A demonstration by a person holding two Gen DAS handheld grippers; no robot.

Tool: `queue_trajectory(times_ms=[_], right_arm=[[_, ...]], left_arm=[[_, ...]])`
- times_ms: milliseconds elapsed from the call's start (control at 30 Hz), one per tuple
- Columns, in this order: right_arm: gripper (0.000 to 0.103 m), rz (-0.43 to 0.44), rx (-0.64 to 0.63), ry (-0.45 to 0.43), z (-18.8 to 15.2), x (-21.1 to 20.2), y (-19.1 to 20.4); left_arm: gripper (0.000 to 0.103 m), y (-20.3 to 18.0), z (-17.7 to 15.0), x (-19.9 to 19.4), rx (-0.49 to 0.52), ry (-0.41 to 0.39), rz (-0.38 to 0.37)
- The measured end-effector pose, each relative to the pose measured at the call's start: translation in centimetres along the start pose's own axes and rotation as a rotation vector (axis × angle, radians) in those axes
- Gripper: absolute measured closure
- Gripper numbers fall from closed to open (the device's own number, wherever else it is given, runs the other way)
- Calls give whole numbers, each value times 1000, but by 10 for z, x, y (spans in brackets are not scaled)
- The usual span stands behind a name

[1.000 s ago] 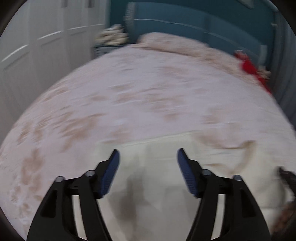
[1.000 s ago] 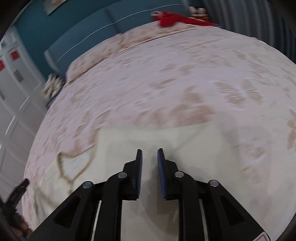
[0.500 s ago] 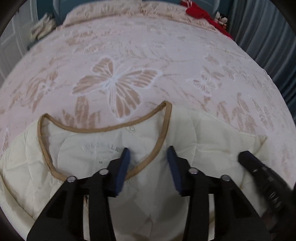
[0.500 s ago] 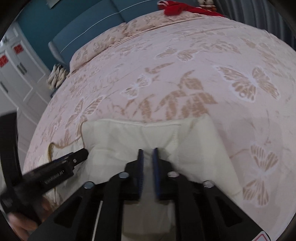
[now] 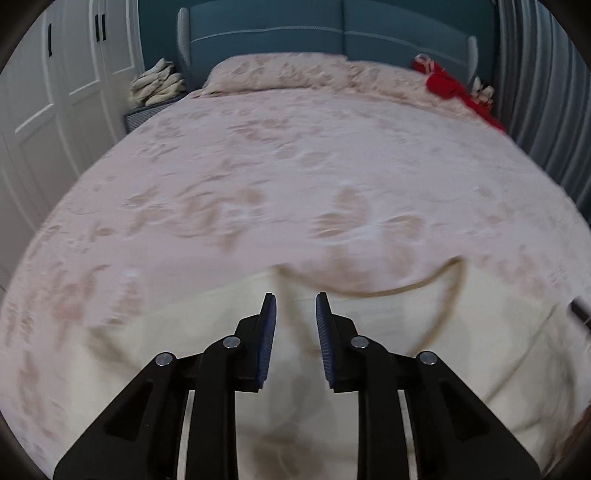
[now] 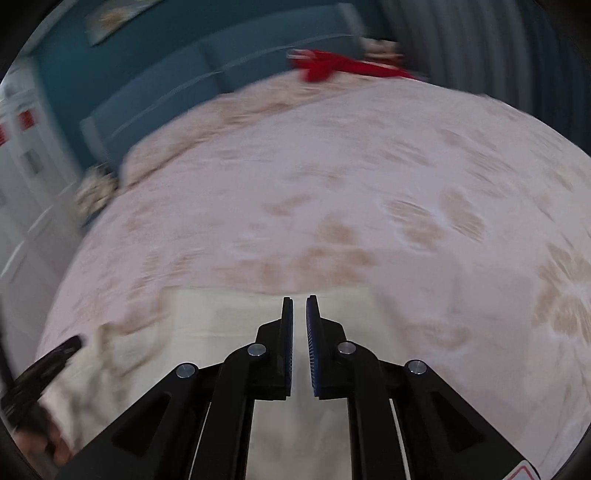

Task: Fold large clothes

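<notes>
A cream quilted garment [image 5: 184, 332] with a brown-trimmed neckline [image 5: 447, 295] lies flat at the near end of the bed. My left gripper [image 5: 293, 295] hovers over its left shoulder, just left of the neckline. Its jaws are closing with a gap still between the blue pads, and no cloth is pinched there. My right gripper [image 6: 299, 298] sits above the garment's [image 6: 229, 321] far edge. Its jaws are opening, a narrow slit apart, with nothing caught between them. The left gripper's black body [image 6: 48, 362] shows at the left edge of the right wrist view. Both views are blurred.
The pink butterfly-patterned bedspread [image 5: 295, 166] fills both views. A teal headboard [image 5: 332, 33] and pillows stand at the far end, with red clothes [image 5: 447, 85] at the far right. White wardrobe doors [image 5: 55, 92] and a pile of folded cloth [image 5: 157, 83] are on the left, and curtains [image 5: 546, 92] on the right.
The left gripper swung over the neckline and back to its left, and its jaws narrowed a lot. The right gripper's jaws closed, then parted slightly, and it rose a little.
</notes>
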State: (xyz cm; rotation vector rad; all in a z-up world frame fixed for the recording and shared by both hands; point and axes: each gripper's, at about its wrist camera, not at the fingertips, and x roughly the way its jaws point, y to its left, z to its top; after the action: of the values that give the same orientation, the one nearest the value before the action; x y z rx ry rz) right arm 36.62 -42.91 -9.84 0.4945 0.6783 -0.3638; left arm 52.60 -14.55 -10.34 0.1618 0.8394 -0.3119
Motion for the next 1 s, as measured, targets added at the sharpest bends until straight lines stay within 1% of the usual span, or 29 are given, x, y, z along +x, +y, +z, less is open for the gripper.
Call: queue_trajectory(times_ms=[33,67,100,133,167,233,267,300,333,400,433,467,533,633,700,733,800,867,1000], right_arm=[[92,35,-28,20,0,0,14],[92,94,-68,64,0,5,38],[92,167,-102,117,-3,14,62],[93,221,-130,163,-7,24,83],[93,238,-164,193,-11,33,101],[93,221,-261,222,-23,53,133],[93,211,-296,245,-30,65,144],[93,211,-305,266,-34,75,149],[93,213,-312,305,-41,91,153],[93,189,-329,336,-49,108,154],[99,185,-335,349,-54,117,151],[103,183,-330,338,-53,119,148],[103,176,-299,332,-48,122,138],[103,98,-249,276,-43,117,118],[103,94,-172,254,-40,117,106],[103,93,-162,244,-41,116,104],[103,51,-186,202,-44,113,106],[103,28,-208,188,-47,114,108],[103,42,-196,224,-42,119,107]], left_arm=[[82,10,0,3,2,17,20],[82,17,-2,9,6,43,27],[82,18,-2,14,9,66,24],[82,18,-4,20,12,90,13],[81,16,-7,25,12,107,3],[81,10,-10,36,11,125,-12],[81,10,-12,39,12,125,-8],[81,7,-15,44,19,120,-3],[81,5,-17,47,26,120,3],[81,2,-23,56,47,111,25],[81,1,-25,58,47,97,33],[81,0,-27,59,46,89,38],[80,2,-30,60,36,66,43],[79,10,-31,58,-5,48,21],[79,13,-33,58,-27,39,9],[79,13,-34,57,-31,33,11],[79,12,-35,57,-33,20,21],[79,12,-37,57,-38,11,26],[81,15,-39,58,-62,-1,23]])
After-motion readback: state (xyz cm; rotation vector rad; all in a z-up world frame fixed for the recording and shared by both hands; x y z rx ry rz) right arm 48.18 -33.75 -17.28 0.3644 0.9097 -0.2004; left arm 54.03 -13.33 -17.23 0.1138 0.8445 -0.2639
